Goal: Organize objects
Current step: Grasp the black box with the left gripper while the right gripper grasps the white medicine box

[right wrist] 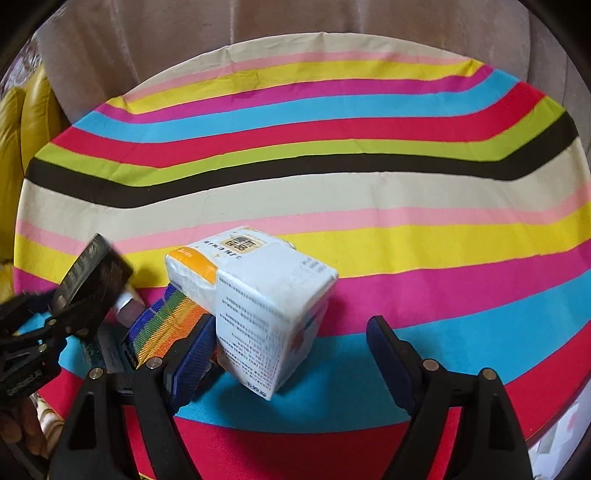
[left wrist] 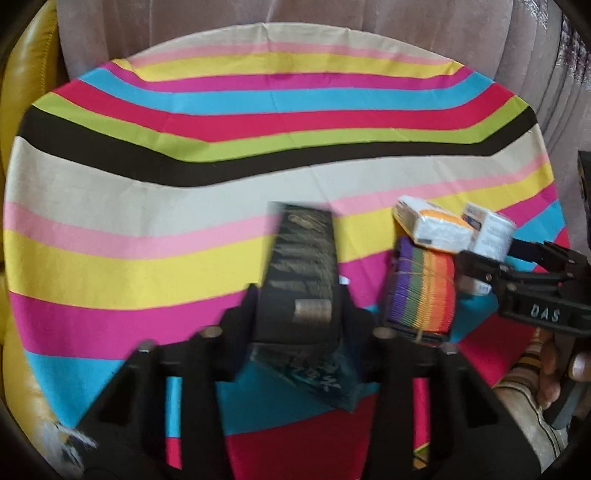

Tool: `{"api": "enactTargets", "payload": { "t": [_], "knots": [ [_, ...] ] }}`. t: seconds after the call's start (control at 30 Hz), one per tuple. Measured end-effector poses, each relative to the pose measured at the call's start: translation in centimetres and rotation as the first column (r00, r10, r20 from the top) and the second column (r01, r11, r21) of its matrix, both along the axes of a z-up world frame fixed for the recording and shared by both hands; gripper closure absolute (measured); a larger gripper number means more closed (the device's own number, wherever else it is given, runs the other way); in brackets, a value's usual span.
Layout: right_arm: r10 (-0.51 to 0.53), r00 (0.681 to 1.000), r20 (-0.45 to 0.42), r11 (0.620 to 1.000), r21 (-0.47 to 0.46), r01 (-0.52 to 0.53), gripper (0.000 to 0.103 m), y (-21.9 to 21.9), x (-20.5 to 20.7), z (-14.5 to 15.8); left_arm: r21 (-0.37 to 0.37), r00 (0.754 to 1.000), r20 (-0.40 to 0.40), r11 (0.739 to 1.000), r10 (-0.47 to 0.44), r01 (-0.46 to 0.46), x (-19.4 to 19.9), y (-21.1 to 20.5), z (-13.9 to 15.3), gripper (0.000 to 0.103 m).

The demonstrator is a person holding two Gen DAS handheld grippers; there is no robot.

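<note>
In the left wrist view my left gripper [left wrist: 297, 310] is shut on a black box [left wrist: 301, 258] with gold print, which stands up between the two fingers, tilted. A dark flat packet [left wrist: 317, 376] lies under it on the cloth. To the right is a rainbow-coloured stack [left wrist: 421, 291] tied with string, with an orange-and-white carton [left wrist: 432, 227] on it and a white carton [left wrist: 489, 230] beside that. My right gripper [right wrist: 291, 354] stands open around the tilted white carton [right wrist: 273, 314]; its left pad is next to the carton, its right pad apart. The left gripper [right wrist: 79, 299] holds the black box [right wrist: 96, 266] there too.
A round table under a striped cloth [right wrist: 369, 177] carries everything. A yellow leather seat [left wrist: 22, 110] stands at the left and a pale curtain [left wrist: 332, 14] hangs behind. A person's hand [left wrist: 554, 369] holds the right gripper's handle.
</note>
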State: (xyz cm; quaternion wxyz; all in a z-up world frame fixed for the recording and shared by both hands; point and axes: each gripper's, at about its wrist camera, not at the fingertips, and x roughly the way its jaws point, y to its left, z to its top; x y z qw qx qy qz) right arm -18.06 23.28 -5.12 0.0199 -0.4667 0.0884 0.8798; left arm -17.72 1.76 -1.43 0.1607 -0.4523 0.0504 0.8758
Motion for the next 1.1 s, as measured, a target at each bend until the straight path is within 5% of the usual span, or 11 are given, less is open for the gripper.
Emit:
{"api": "enactTargets", "payload": {
  "t": [0.47, 0.63, 0.83, 0.97, 1.1],
  "knots": [
    [-0.197, 0.98, 0.014, 0.98, -0.022, 0.198, 0.02, 3.8, 2.0, -0.1, 0.214, 0.997, -0.057, 0.976, 0.048, -0.034, 2.4, -0.9, 1.9, 0.06],
    [-0.152, 0.988, 0.005, 0.988, 0.028, 0.152, 0.02, 2.8, 1.8, 0.2, 0.29, 0.998, -0.027, 0.956, 0.055, -0.045, 2.5, -0.4, 2.0, 0.06],
    [-0.127, 0.992, 0.022, 0.987, 0.101, 0.124, 0.02, 2.0, 0.6, -0.2, 0.294, 0.993, -0.03, 0.95, 0.118, -0.104, 2.8, -0.4, 1.9, 0.06],
    [-0.125, 0.991, 0.04, 0.987, 0.106, 0.12, 0.034, 2.4, 0.7, -0.5, 0.315, 0.987, -0.019, 0.938, 0.161, -0.147, 3.1, -1.1, 1.8, 0.06],
    [-0.104, 0.993, 0.051, 0.988, 0.123, 0.097, 0.06, 2.4, 0.8, -0.8, 0.321, 0.985, -0.018, 0.934, 0.174, -0.159, 3.5, -0.7, 1.8, 0.06]
  ]
}}
